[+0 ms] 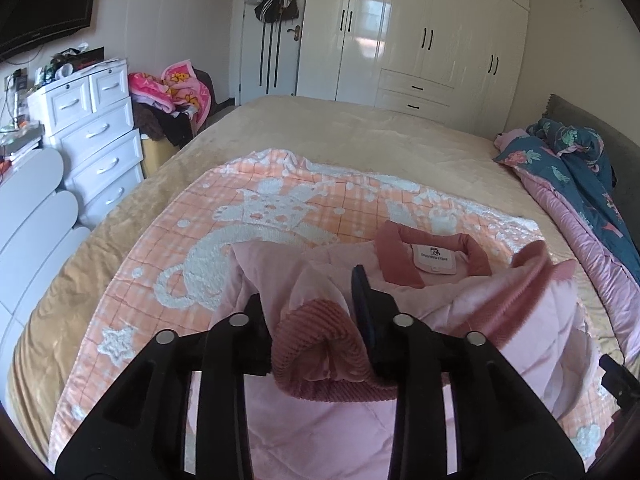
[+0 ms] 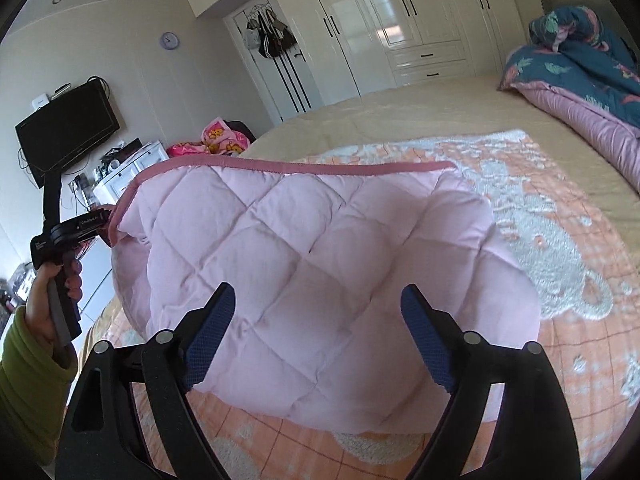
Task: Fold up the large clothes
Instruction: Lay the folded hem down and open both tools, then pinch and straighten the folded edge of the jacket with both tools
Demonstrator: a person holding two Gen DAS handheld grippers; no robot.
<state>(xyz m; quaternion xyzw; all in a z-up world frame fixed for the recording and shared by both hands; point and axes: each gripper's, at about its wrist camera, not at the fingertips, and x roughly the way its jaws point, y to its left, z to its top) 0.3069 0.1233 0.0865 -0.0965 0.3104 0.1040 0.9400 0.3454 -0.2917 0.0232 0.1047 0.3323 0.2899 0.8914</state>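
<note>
Quilted pink jacket [image 2: 320,280], soft, bulky and light by appearance, lies on the blanket [image 2: 560,272] at bed centre; left gripper [image 1: 316,320] pinches its ribbed cuff [image 1: 316,344], right gripper [image 2: 316,336] stands wide, empty; grasp the hem [image 2: 296,168] at 12 o'clock.

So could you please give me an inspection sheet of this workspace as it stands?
Surface: bed with a peach blanket spread on it.
Job's things: pink jacket, partly lifted, its quilted lining showing.
Clutter: blue floral duvet bunched at the bed's far side; pile of pink clothes beside the drawers.
Grippers: left tool closed on the jacket's corduroy cuff; right tool wide open, holding nothing.
Cables: wires hanging below the wall TV.
Surroundings: white wardrobe, bags on the door.
</note>
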